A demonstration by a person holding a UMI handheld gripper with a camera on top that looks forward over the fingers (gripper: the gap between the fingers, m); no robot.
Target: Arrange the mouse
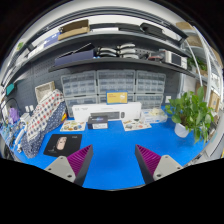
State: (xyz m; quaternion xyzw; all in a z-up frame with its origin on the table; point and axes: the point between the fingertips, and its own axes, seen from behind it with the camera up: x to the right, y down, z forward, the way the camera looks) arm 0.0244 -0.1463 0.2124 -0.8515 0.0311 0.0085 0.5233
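Purple-padded fingers of the gripper [108,160] stand apart and empty above the blue table [120,150], nothing between them. Off beyond the left finger, the mouse [61,143] rests on a dark mouse pad [62,146], well apart from the tool. A potted plant [190,112] stands beyond the right finger. Judging by this, the arranging looks barely begun: the mouse is not yet approached or grasped.

Open blue table [115,150] lies ahead of the tongs [110,160]; potted plant [190,112] crowds its right side.
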